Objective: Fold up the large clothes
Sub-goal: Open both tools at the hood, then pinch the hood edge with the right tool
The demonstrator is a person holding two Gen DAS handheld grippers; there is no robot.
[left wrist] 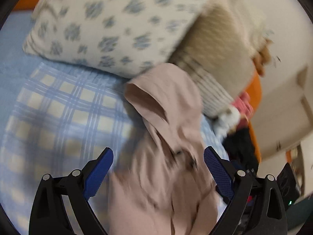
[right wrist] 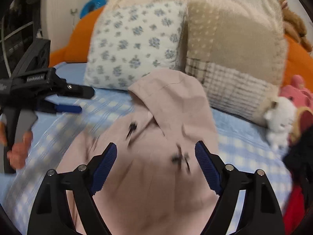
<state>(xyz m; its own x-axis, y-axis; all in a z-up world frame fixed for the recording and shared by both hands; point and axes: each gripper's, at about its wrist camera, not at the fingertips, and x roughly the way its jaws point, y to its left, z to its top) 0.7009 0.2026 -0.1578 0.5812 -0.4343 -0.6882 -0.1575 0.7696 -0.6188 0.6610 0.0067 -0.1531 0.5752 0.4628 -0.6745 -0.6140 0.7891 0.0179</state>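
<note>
Right gripper (right wrist: 156, 164): jaws spread wide, nothing between the pads, poised directly above the pink hooded garment (right wrist: 156, 137). Left gripper (left wrist: 158, 173): likewise released and empty; in the right wrist view it stands off to the left of the garment, over the blue checked bedspread (right wrist: 244, 146), with the person's hand (right wrist: 17, 148) on its grip. The garment lies flat on the bedspread, long axis running near to far, hood (right wrist: 168, 90) at the far end, just short of the floral pillow (right wrist: 135, 45) and the beige patchwork cushion (right wrist: 234, 58). Dark bow-like trims mark its front, blurred. Stuffed toys (right wrist: 281, 115) sit at the far right. Judgement: the right gripper is nearer the garment's centre line; the left has the left edge within reach. Any fold across the long axis calls for grasping near the hood or the near hem, which lies below the frame and is not visible.
</note>
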